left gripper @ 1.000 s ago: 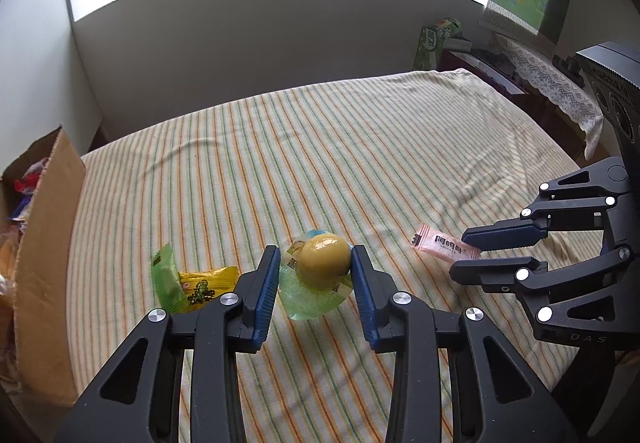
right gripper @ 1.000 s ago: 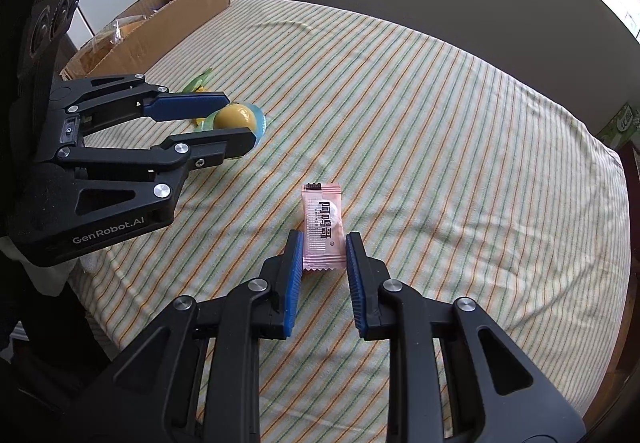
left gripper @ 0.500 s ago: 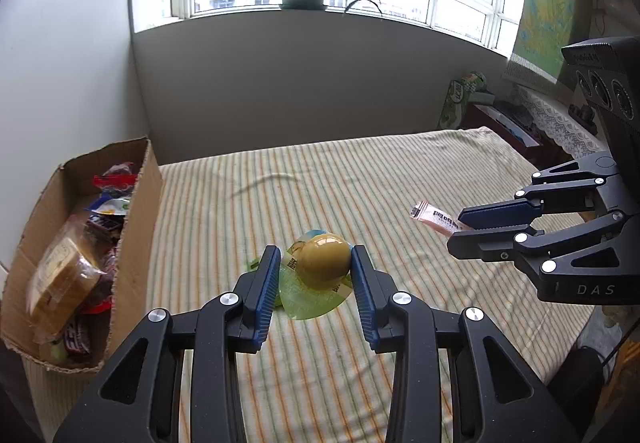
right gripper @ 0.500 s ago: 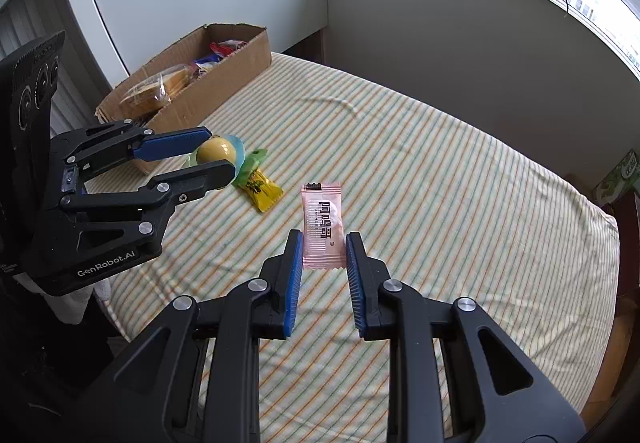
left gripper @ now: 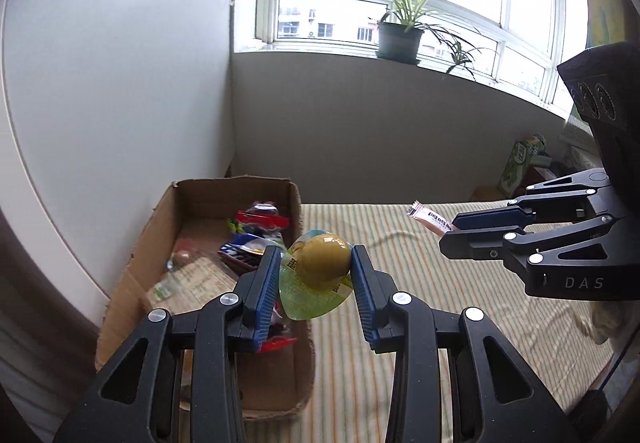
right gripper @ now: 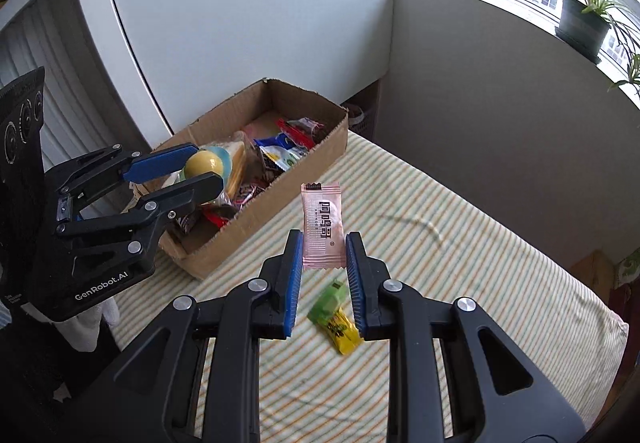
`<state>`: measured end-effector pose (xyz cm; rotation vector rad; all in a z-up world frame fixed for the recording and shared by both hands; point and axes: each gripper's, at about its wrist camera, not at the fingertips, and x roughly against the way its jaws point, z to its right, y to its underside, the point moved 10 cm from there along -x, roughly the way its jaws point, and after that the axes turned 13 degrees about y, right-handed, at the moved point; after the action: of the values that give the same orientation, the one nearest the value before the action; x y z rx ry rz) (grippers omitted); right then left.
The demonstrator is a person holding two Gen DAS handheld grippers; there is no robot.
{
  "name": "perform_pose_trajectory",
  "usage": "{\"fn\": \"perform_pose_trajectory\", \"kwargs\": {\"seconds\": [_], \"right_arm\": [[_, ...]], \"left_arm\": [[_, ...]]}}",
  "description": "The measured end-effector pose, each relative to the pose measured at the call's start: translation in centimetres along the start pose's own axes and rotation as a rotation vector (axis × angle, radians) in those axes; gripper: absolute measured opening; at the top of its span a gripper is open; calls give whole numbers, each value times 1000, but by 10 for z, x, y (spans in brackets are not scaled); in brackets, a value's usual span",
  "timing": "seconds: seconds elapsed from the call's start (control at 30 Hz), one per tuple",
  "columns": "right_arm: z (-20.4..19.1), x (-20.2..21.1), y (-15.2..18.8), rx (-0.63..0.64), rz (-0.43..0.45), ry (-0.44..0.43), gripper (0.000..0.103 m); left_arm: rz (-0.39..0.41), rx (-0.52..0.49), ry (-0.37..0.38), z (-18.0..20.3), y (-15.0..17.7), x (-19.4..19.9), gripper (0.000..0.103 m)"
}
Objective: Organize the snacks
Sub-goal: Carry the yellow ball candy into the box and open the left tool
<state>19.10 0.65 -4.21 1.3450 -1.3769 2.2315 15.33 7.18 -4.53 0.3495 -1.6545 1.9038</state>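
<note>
My left gripper point(left gripper: 316, 267) is shut on a yellow jelly cup point(left gripper: 322, 261) with a green foil lid, held in the air above the near right wall of the cardboard box point(left gripper: 160, 227). In the right wrist view the left gripper point(right gripper: 192, 173) hovers over the box point(right gripper: 320, 159) with the jelly cup point(right gripper: 204, 164). My right gripper point(right gripper: 322, 255) is shut on a pink candy wrapper point(right gripper: 323, 223), lifted over the striped cloth to the right of the box. The pink wrapper point(left gripper: 428, 219) sticks out of the right gripper point(left gripper: 452, 233) in the left wrist view.
The box holds several snack packets point(right gripper: 280, 151). A green and yellow snack packet point(right gripper: 336, 313) lies on the striped tablecloth point(right gripper: 460, 283) under my right gripper. White walls stand behind the box, and a potted plant point(left gripper: 400, 39) sits on the windowsill.
Both grippers rose and swung left toward the box, each keeping its snack. The left one went from low over the cloth to above the box; the green and yellow packet stayed on the cloth.
</note>
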Motion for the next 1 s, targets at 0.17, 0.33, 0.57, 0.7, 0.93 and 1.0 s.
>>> {"fn": "perform_pose_trajectory", "kwargs": {"seconds": [0.17, 0.33, 0.57, 0.7, 0.93, 1.0], "right_arm": [[-25, -19, -37, 35, 15, -7, 22], [-41, -43, -62, 54, 15, -8, 22], [-55, -78, -80, 48, 3, -25, 22], [-61, -89, -85, 51, -2, -29, 22], [-60, -106, -92, 54, -11, -29, 22], [-59, -108, -93, 53, -8, -26, 22]], "left_arm": [[13, 34, -59, -44, -12, -1, 34], [2, 56, -97, -74, -19, -11, 34], [-23, 71, -125, -93, -20, -29, 34], [-39, 73, -137, -100, -18, -37, 34], [-44, 103, -155, -111, -20, -40, 35], [-43, 108, -157, -113, -19, -39, 35]]}}
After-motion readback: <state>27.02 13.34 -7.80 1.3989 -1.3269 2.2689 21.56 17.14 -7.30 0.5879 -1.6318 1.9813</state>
